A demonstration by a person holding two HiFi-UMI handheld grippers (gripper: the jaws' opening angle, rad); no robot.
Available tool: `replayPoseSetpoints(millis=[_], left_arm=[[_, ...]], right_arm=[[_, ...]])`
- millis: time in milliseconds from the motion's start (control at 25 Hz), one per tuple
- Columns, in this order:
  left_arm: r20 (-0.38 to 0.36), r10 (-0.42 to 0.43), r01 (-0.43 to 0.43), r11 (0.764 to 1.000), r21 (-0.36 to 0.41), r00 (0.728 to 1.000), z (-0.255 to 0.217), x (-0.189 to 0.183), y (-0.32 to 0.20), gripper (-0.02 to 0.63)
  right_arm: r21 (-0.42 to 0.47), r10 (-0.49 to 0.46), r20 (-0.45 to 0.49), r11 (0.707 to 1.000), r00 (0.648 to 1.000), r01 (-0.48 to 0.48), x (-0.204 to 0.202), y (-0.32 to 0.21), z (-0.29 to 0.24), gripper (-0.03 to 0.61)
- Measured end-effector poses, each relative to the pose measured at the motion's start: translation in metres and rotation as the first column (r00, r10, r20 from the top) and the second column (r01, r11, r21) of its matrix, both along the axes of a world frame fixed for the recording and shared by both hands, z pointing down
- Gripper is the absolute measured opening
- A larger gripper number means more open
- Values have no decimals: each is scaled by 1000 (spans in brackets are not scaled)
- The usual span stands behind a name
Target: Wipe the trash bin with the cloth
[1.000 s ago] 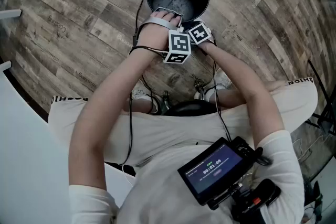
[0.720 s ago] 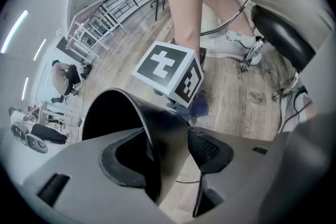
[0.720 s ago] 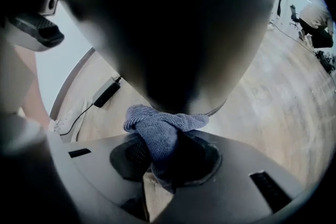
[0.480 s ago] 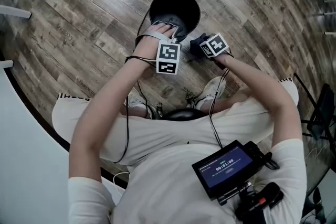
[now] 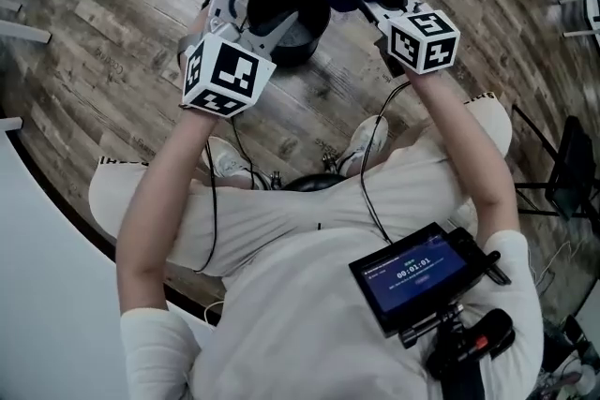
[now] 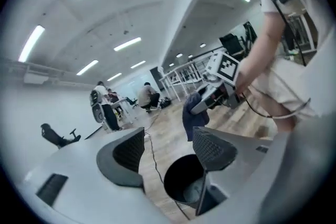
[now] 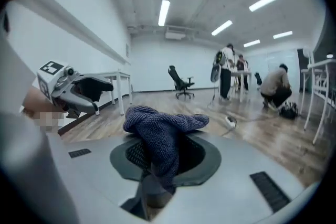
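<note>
On my left gripper the jaws have just been opening and stand wide, gripping nothing. On my right gripper they clamp the blue cloth. The black trash bin stands on the wood floor, top centre of the head view, between the 2 grippers.

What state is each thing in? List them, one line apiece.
trash bin: upright on the floor, open-topped, not held.
cloth: bunched, pinched in the right gripper, drooping over its jaws.
left gripper: open, jaws have just been opening, nothing between them.
right gripper: shut on the cloth.
chest screen: lit.
</note>
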State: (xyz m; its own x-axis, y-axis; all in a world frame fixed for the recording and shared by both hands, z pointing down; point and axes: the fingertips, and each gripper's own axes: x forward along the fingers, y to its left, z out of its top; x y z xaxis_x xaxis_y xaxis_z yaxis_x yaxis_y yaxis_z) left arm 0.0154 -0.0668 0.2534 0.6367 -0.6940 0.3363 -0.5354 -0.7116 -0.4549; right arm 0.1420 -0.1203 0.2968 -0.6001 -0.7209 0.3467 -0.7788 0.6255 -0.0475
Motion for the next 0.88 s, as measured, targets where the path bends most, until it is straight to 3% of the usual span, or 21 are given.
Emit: replayPoseSetpoints(millis=[160,360,600,880], left_arm=[[-181,-107,100,994,-46,978,-34,-42,17,298],[-227,-178,147,978,-148,957,-15,-67,48,293],[-247,-269,189,934,-304,931,47,-70,52,284],[-278,-350,224,889,-399,894,88,-73,39,247]], right_arm=[[251,-37,-46,967,998,47,-19,32,-56,95],[353,-69,-27,933,997,74,-37,62,-75,95],[325,-88,-13,942,996,88,-46,64,-51,95],[215,-80,-16,973,997,81,-53,55,-17,95]])
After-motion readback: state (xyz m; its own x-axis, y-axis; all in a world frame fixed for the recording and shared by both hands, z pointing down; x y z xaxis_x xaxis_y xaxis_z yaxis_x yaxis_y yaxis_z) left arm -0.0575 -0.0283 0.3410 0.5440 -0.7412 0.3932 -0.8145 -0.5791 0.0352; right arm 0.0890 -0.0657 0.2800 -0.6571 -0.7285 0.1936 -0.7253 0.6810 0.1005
